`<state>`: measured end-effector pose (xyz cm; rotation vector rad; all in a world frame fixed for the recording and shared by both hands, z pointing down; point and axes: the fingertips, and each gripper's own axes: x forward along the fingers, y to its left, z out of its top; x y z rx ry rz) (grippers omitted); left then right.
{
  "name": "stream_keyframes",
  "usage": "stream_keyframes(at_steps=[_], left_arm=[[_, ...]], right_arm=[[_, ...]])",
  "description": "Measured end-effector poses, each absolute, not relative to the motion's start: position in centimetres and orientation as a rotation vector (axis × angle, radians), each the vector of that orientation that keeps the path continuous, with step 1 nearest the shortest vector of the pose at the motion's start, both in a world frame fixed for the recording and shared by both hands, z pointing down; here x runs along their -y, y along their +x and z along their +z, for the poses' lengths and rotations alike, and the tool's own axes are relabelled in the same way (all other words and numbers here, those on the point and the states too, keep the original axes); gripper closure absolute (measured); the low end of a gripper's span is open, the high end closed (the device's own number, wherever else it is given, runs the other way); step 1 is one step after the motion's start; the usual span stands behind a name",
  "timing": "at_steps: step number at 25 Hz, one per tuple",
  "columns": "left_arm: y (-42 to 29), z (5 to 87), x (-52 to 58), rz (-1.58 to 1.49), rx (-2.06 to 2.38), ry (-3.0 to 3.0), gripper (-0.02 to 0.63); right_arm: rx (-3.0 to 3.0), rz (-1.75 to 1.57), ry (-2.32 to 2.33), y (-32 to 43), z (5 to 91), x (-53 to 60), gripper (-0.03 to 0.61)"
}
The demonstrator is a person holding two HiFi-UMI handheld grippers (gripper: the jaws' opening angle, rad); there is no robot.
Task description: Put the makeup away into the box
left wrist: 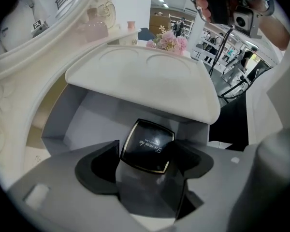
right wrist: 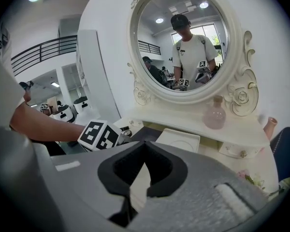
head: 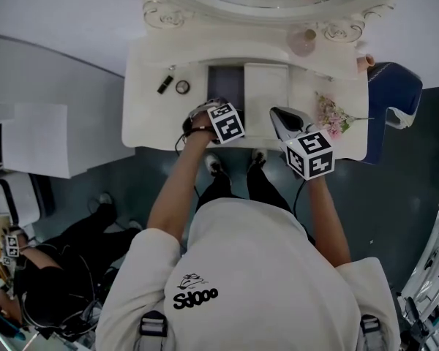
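Clamped in the left gripper (left wrist: pixel 147 152) is a black compact (left wrist: pixel 150 140), held over the open grey box (left wrist: pixel 82 122) on the desk (head: pixel 150 72). It looks light, stiff and smooth, perhaps slippery, so gripping its side edges suits it. The right gripper (right wrist: pixel 144 153) is closed and empty.

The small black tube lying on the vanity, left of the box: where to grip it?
Across the middle of the black tube, from straight above, fingers on its two long sides: it lies flat on the vanity top, slanted, and is narrow across.

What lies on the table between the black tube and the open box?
A small round case lies there; the head view shows it.
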<state>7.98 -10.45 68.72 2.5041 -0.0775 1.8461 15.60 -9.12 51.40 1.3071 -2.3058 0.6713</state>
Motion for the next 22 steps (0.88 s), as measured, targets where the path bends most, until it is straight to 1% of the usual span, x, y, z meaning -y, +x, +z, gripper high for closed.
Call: stream_keyframes(at_steps=[2, 5, 8, 12, 15, 19, 22], left_arm=[[7.9, 68.1, 10.6, 1.797, 0.124, 2.527, 0.239], [7.6, 66.5, 10.4, 1.66, 0.197, 2.571, 0.259], [6.4, 64.4, 11.2, 1.489, 0.344, 2.602, 0.301], [2.3, 61.6, 14.7, 1.228, 0.673, 2.563, 0.335], [-2.0, 60.8, 17.7, 1.087, 0.904, 2.462, 0.337], [-6.8, 61.1, 20.4, 1.081, 1.06, 2.375, 0.333], [-8.4, 61.9, 22.1, 1.057, 1.077, 2.341, 0.331]], right_arm=[[2.309, 0.677, 1.294, 15.6, 51.4, 9.5, 0.577], [2.322, 0.689, 1.279, 14.9, 51.3, 10.2, 0.577], [2.347, 0.666, 1.257, 13.5, 50.5, 11.2, 0.577], [2.384, 0.633, 1.199, 10.8, 49.6, 12.6, 0.577], [2.394, 0.61, 1.145, 8.5, 49.6, 13.4, 0.577], [2.39, 0.598, 1.093, 6.0, 49.8, 14.2, 0.577], [2.374, 0.587, 1.085, 4.7, 50.2, 15.3, 0.577]])
